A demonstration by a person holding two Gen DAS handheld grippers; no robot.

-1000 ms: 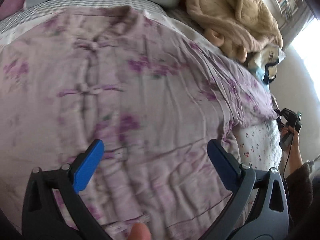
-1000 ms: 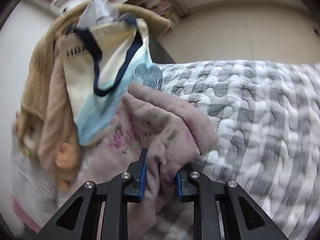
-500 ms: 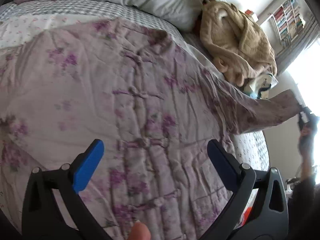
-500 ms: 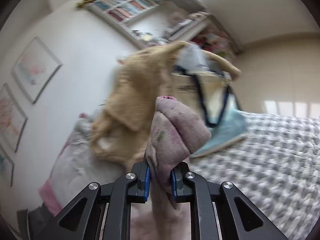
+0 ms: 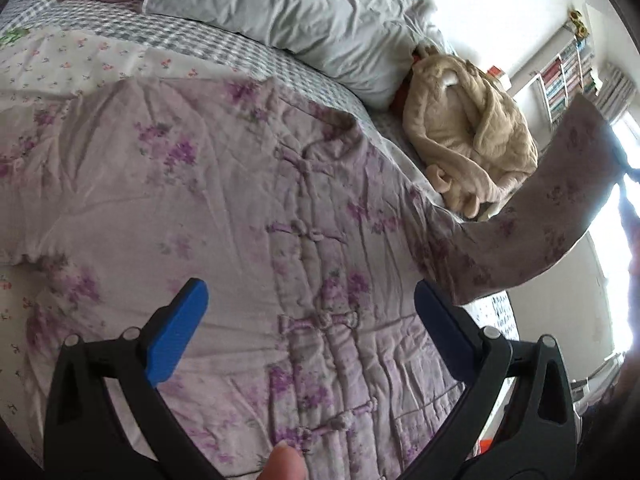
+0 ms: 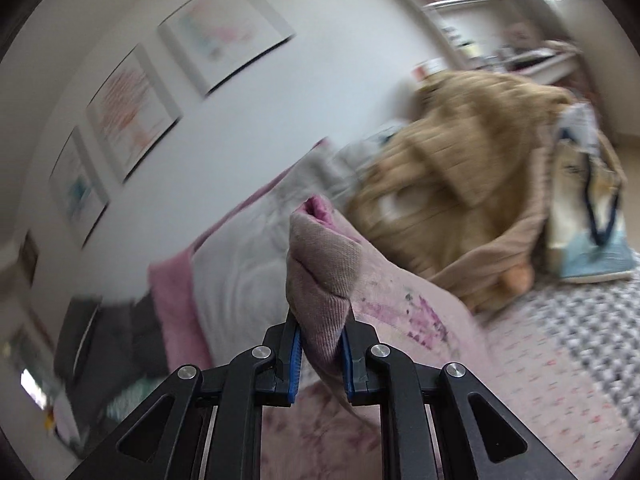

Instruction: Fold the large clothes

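A large pale purple floral jacket [image 5: 248,216] with knotted cloth buttons lies spread front-up on the bed. My left gripper [image 5: 308,300] hovers open above its lower front, nothing between the blue pads. The jacket's right sleeve [image 5: 560,200] is lifted off the bed and stretched up to the right. In the right wrist view my right gripper [image 6: 320,344] is shut on the sleeve cuff [image 6: 324,268], which bunches up above the pads. The right gripper itself is lost in window glare at the left wrist view's right edge.
A tan plush robe [image 5: 472,140] is heaped at the bed's far right, with a tote bag [image 6: 588,220] beside it. Grey pillows [image 5: 304,20] and a pink pillow [image 6: 172,304] lie at the head. Framed pictures [image 6: 132,108] hang on the wall; bookshelves [image 5: 568,76] stand far right.
My right gripper has swung up and rolled, carrying the sleeve cuff from bed level high into the air. The left gripper has drifted sideways over the jacket, still open.
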